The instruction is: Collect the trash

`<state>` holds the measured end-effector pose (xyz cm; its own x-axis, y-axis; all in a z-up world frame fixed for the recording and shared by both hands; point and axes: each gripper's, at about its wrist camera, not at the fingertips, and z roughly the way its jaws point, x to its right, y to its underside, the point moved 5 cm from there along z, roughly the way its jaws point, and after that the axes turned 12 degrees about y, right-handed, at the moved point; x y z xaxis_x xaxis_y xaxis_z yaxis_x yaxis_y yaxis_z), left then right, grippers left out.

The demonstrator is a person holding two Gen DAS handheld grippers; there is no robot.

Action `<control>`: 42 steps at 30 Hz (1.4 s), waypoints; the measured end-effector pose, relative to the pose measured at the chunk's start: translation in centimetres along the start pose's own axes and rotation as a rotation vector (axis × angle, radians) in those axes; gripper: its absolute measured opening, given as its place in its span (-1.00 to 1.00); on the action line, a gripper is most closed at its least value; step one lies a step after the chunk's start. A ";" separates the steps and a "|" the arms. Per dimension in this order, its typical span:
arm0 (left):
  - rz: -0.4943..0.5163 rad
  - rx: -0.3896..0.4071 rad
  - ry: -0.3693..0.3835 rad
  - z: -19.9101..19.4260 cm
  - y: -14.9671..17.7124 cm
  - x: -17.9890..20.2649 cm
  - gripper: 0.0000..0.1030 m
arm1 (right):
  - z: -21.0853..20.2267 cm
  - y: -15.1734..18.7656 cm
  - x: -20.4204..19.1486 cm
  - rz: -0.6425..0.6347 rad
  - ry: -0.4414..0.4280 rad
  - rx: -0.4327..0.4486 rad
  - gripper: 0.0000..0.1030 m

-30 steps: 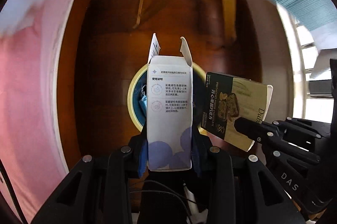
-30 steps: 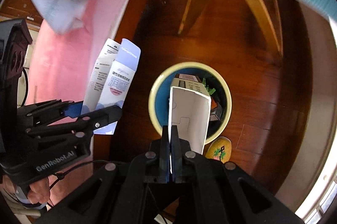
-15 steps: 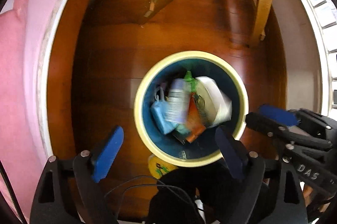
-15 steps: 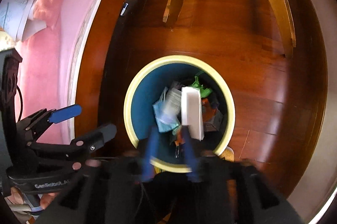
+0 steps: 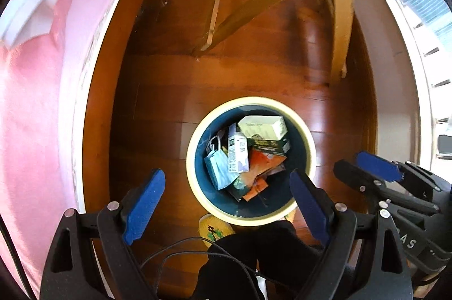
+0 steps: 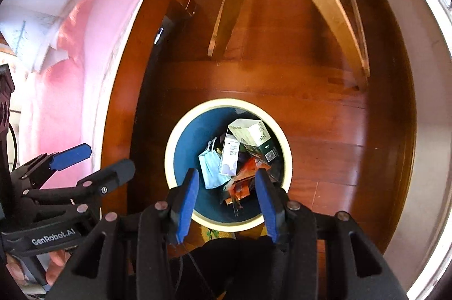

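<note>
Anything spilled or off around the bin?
Nothing stands out. The boxes, mask and wrappers all lie inside the bin; none hang over the rim or sit on the floor. Both grippers' jaws are empty.

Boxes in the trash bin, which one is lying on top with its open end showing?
The pale cream box, at the bin's far side. The white box with purple dots sits beside it, next to the blue mask.
</note>
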<state>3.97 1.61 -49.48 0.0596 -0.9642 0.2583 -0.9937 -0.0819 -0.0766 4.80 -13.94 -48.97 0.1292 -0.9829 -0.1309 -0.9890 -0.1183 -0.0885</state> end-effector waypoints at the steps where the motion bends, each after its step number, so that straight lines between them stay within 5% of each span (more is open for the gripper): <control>1: 0.003 0.000 0.003 -0.6 -0.2 0.3 0.72 | -0.6 0.0 0.0 0.009 0.000 -0.001 -0.18; 17: 0.058 0.046 0.007 -12.9 -1.5 4.4 0.72 | -11.5 -1.0 -0.2 0.074 0.025 0.035 -0.17; 42: 0.234 0.256 0.045 -33.7 -5.3 13.2 0.72 | -36.6 -4.4 1.4 0.182 0.106 0.349 -0.17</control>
<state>6.84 -2.20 -13.21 -0.1766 -0.9527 0.2473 -0.9235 0.0734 -0.3766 6.75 -19.98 -12.65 -0.0716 -0.9946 -0.0746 -0.9091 0.0959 -0.4054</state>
